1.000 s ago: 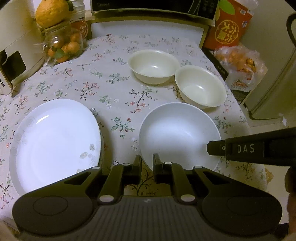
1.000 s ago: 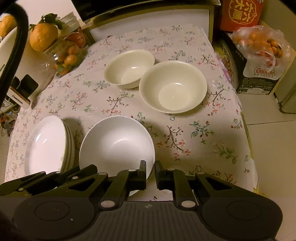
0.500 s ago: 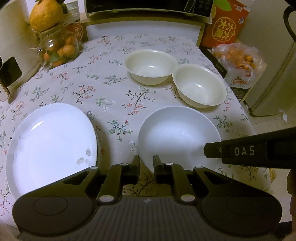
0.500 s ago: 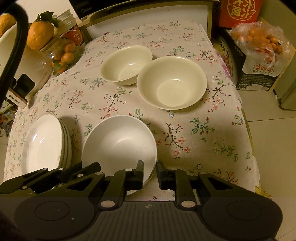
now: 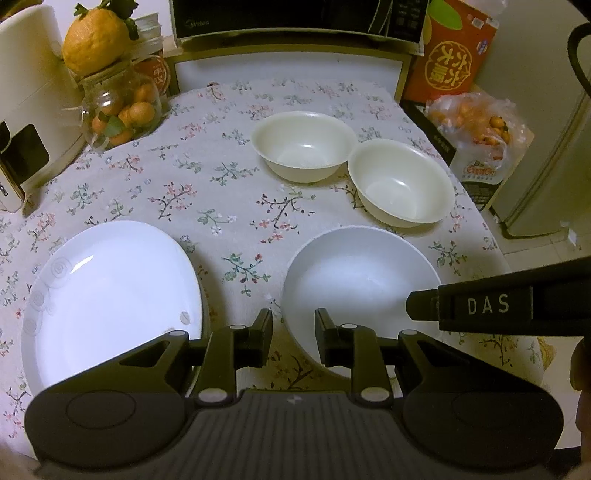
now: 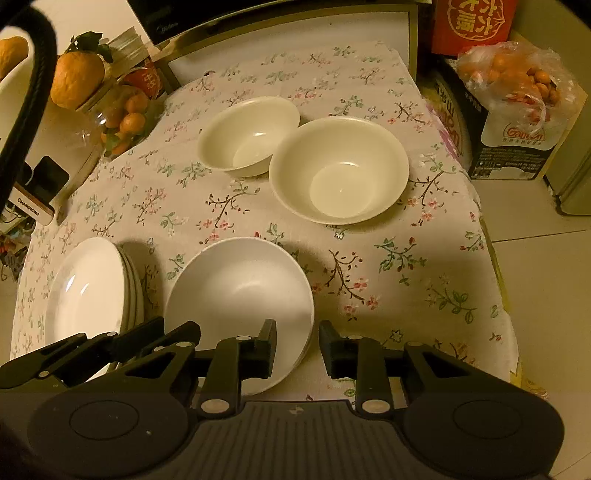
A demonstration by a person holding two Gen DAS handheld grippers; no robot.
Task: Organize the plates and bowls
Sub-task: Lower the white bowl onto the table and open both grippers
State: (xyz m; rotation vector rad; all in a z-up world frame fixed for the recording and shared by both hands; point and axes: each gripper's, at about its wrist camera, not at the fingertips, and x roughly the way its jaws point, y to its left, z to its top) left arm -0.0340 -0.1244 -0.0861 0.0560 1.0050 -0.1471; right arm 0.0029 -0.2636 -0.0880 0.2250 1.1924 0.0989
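A stack of white plates lies near left on the floral tablecloth. A white bowl stands near the front edge. Two cream bowls stand side by side farther back: one behind, one to its right. My left gripper is open and empty, above the front edge between the plates and the white bowl. My right gripper is open and empty, over the white bowl's near right rim; it shows in the left wrist view.
A glass jar of oranges with a large citrus on top stands at the back left beside a white appliance. A microwave is at the back. A bag of oranges on boxes stands off the table's right edge.
Both grippers have opened a little wider. Both views pulled back and up slightly. The plates and bowls have not moved.
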